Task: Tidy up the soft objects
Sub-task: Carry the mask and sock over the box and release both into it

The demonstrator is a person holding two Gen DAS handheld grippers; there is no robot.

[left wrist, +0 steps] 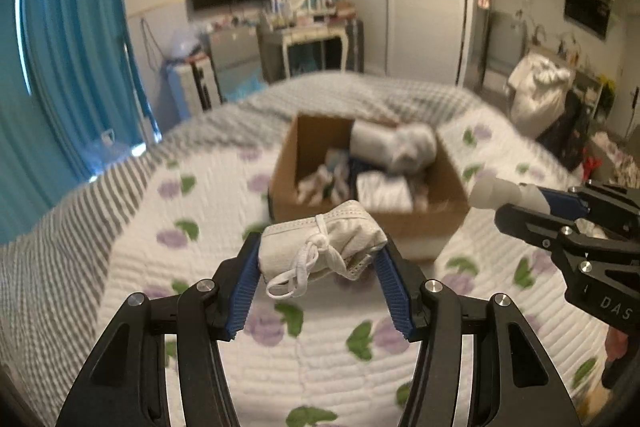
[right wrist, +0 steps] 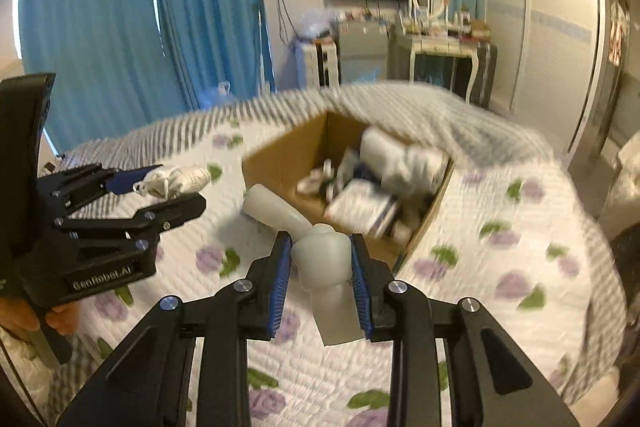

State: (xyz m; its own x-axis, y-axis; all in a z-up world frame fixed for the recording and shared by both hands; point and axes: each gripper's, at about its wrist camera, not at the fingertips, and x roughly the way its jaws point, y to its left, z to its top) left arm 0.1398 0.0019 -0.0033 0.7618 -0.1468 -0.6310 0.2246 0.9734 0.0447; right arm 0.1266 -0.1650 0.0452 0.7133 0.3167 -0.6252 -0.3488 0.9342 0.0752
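Only right view shows grey sock [right wrist: 324, 259] bend, left gripper [right wrist: 160, 191] beside.

box [left wrist: 400, 223] on bed [left wrist: 120, 267] | soft items [left wrist: 384, 187] in box | dresser [left wrist: 312, 35] behind bed

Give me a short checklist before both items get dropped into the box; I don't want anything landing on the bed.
1. Left gripper holds the folded mask between its jaws: ok.
2. Right gripper holds the grey sock: ok; it is clamped at its middle, both ends hanging free.
3. Mask is over the box opening: not ok; it sits short of the near wall, above the quilt.
4. Sock is over the opening: not ok; it is also short of the near edge.
5. Room left in the box: cannot tell; it is blurred and already holds several items.
6. Grippers apart from each other: ok.
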